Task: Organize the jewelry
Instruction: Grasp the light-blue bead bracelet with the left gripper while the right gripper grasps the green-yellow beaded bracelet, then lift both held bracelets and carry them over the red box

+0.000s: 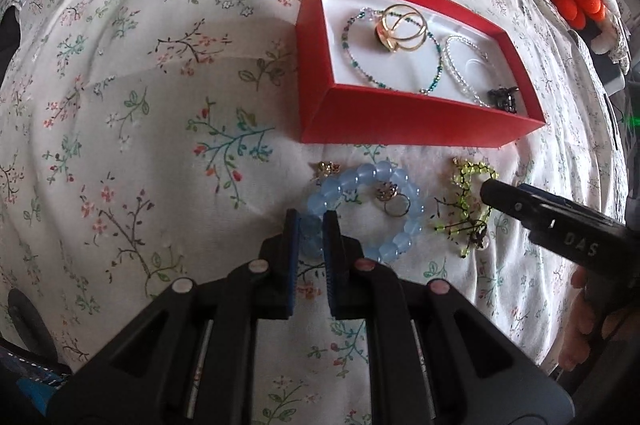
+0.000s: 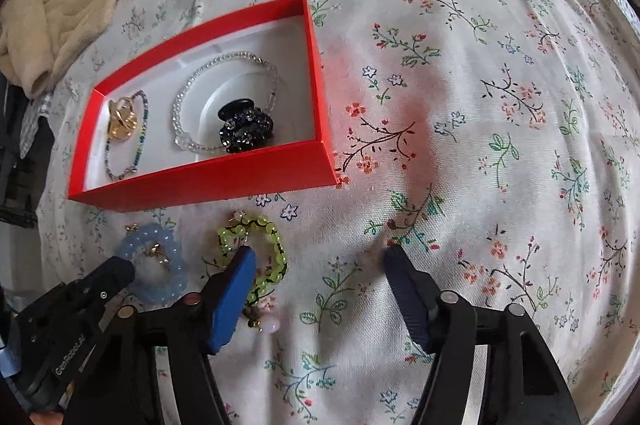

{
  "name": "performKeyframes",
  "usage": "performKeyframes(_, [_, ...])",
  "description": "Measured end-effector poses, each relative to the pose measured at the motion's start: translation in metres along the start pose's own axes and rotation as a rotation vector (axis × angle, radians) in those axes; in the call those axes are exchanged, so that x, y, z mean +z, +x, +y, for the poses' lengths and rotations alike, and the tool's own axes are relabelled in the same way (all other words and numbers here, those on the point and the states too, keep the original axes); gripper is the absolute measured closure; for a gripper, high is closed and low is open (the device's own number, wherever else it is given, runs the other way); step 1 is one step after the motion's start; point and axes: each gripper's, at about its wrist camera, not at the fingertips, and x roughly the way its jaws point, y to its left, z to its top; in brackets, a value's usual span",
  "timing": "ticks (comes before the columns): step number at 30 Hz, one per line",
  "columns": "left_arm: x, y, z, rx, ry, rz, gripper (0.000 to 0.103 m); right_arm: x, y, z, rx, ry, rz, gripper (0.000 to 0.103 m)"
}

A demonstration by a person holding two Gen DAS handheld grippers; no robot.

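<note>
Our left gripper (image 1: 311,225) has its jaws narrowed around one side of the pale-blue translucent beaded bracelet (image 1: 376,209), so lifting may snag the small gold ring (image 1: 396,205) lying inside its loop, while our right gripper (image 2: 320,265), jaws wide and holding nothing, could brush the yellow-green beaded bracelet (image 2: 264,245) just left of it.

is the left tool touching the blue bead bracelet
Touching. In the left wrist view the left tool has its two fingers closed in on either side of the blue bead bracelet, with a bead pinched between the pads.

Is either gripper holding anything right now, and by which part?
The left gripper pinches the blue bead bracelet at its near-left beads; the right gripper is open and empty.
</note>
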Motion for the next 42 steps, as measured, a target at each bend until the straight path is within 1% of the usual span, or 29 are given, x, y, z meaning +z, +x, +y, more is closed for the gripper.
performKeyframes(4, [0.002, 0.005, -0.001, 0.004, 0.0, 0.009, 0.089, 0.001, 0.006, 0.006, -0.039, -0.023, -0.013, 0.041])
performKeyframes(7, [0.003, 0.007, -0.003, 0.011, 0.005, 0.008, 0.089, -0.002, 0.011, 0.018, -0.094, -0.073, -0.033, 0.045])
performKeyframes(9, [0.004, 0.008, -0.003, 0.016, 0.004, 0.006, 0.089, -0.003, 0.012, 0.028, -0.119, -0.11, -0.049, 0.052])
performKeyframes(10, [0.004, 0.007, -0.004, 0.019, 0.004, 0.005, 0.089, -0.003, 0.012, 0.031, -0.116, -0.123, -0.052, 0.06])
performKeyframes(11, [0.003, 0.006, -0.004, 0.02, 0.001, 0.002, 0.089, -0.004, 0.012, 0.033, -0.111, -0.13, -0.053, 0.069])
performKeyframes(12, [0.005, 0.007, -0.006, 0.018, 0.001, 0.0, 0.09, -0.004, 0.012, 0.037, -0.1, -0.138, -0.052, 0.075])
performKeyframes(13, [0.005, 0.006, -0.008, 0.012, 0.001, -0.001, 0.09, -0.004, 0.013, 0.04, -0.085, -0.143, -0.048, 0.084])
performKeyframes(14, [0.005, 0.004, -0.008, 0.001, 0.001, -0.002, 0.09, -0.005, 0.011, 0.039, -0.075, -0.143, -0.044, 0.089])
performKeyframes(16, [0.007, 0.003, -0.008, -0.021, -0.002, -0.003, 0.09, -0.005, 0.011, 0.041, -0.057, -0.14, -0.04, 0.093])
performKeyframes(19, [0.006, -0.005, -0.011, -0.049, -0.001, -0.015, 0.09, -0.006, 0.003, 0.037, -0.027, -0.133, -0.046, 0.096])
performKeyframes(22, [0.005, -0.014, -0.013, -0.079, 0.003, -0.035, 0.09, -0.007, -0.007, 0.034, 0.041, -0.118, -0.054, 0.097])
performKeyframes(23, [0.005, -0.017, -0.014, -0.089, 0.005, -0.041, 0.09, -0.007, -0.01, 0.034, 0.05, -0.117, -0.059, 0.097])
performKeyframes(29, [0.004, -0.04, -0.019, -0.15, 0.021, -0.086, 0.09, -0.011, -0.036, 0.033, 0.097, -0.132, -0.111, 0.097])
performKeyframes(35, [0.002, -0.06, -0.027, -0.206, 0.047, -0.132, 0.09, -0.023, -0.065, 0.031, 0.135, -0.145, -0.162, 0.097])
performKeyframes(42, [0.0, -0.075, -0.037, -0.241, 0.068, -0.167, 0.09, -0.025, -0.083, 0.037, 0.165, -0.151, -0.203, 0.097])
